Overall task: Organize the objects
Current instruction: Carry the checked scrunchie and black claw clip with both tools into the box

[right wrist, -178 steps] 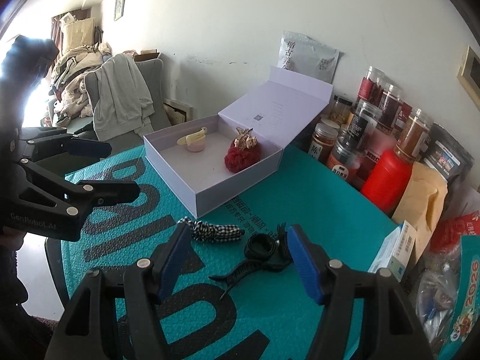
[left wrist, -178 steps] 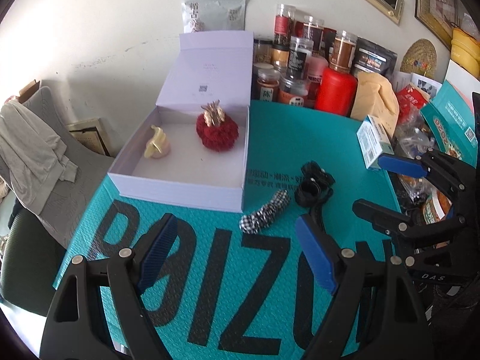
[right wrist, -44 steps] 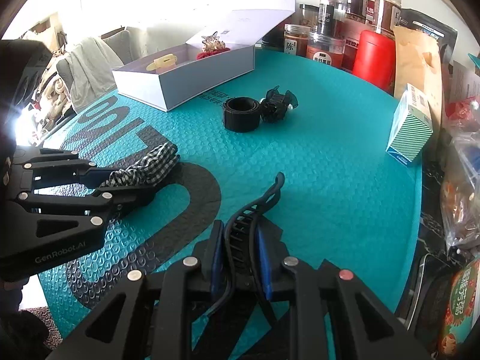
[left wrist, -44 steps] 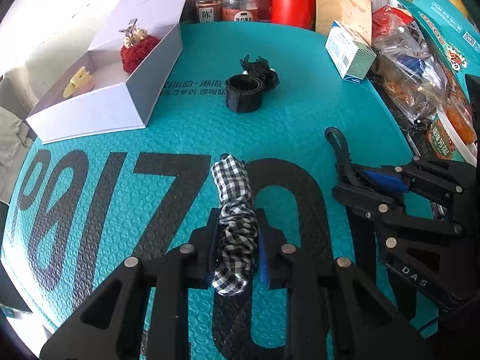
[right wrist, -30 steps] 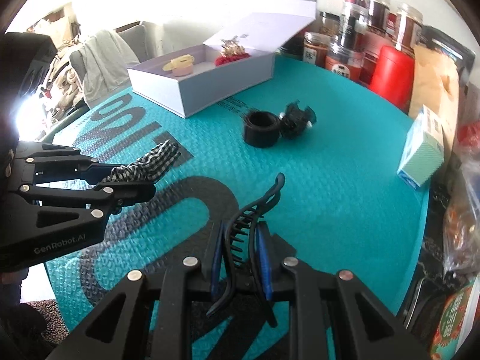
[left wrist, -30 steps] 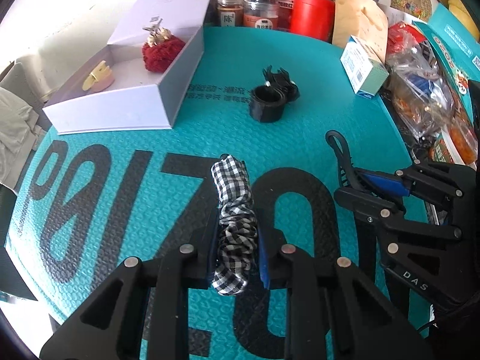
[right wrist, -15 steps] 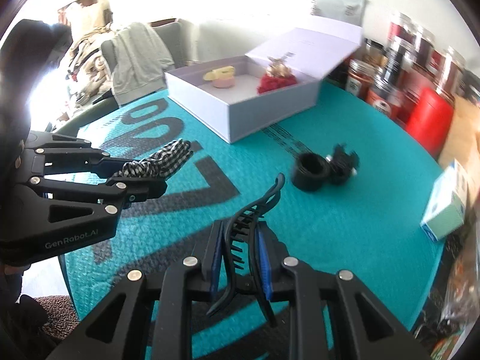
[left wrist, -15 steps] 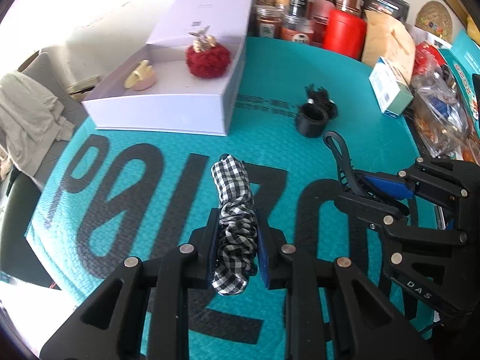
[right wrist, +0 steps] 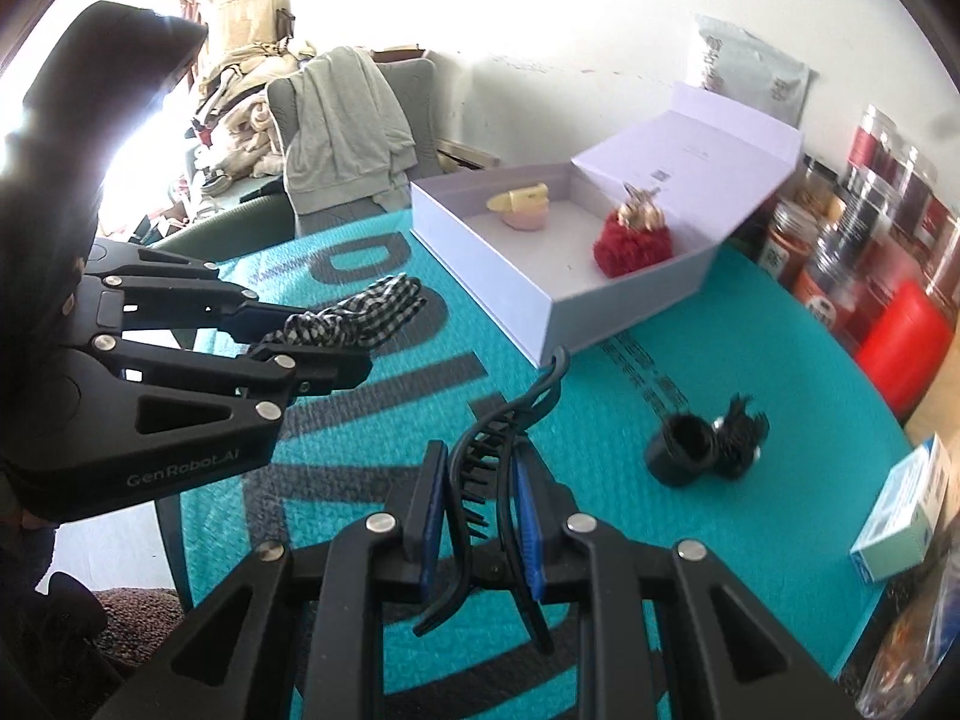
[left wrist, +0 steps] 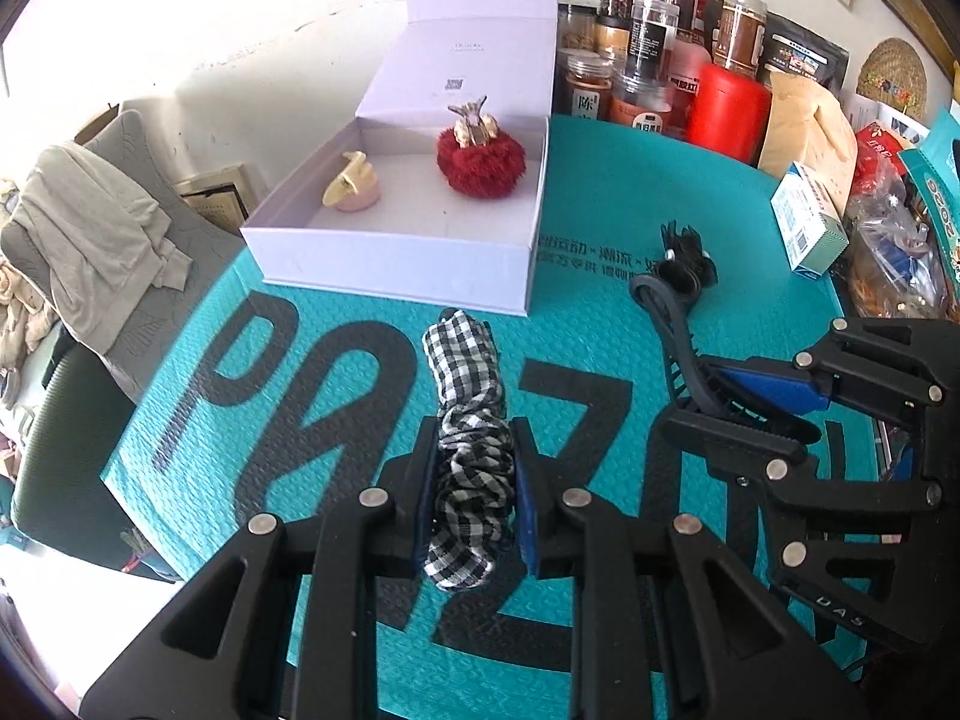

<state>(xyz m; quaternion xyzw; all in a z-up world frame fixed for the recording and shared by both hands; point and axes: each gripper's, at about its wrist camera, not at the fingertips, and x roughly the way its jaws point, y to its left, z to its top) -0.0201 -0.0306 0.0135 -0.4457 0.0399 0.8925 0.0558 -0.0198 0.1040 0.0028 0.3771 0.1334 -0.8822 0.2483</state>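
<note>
My left gripper [left wrist: 471, 498] is shut on a black-and-white checked scrunchie [left wrist: 465, 396] and holds it above the teal mat, short of the open white box [left wrist: 396, 267]. My right gripper [right wrist: 480, 516] is shut on a black claw hair clip [right wrist: 510, 420], also above the mat; the clip also shows in the left wrist view [left wrist: 672, 330]. The box holds a red fluffy scrunchie with a gold clip [left wrist: 480, 150] and a yellow clip on a pink band [left wrist: 354, 183]. A black band and small black clip [right wrist: 702, 444] lie on the mat.
Jars, a red canister [left wrist: 726, 111] and a paper bag [left wrist: 804, 126] crowd the far edge. A small teal carton [right wrist: 906, 516] and packets stand at the right. A chair draped with grey clothes [right wrist: 342, 126] stands beyond the mat's left edge.
Both grippers have moved closer to the white box, each still holding its item. The box looks larger and nearer in both views.
</note>
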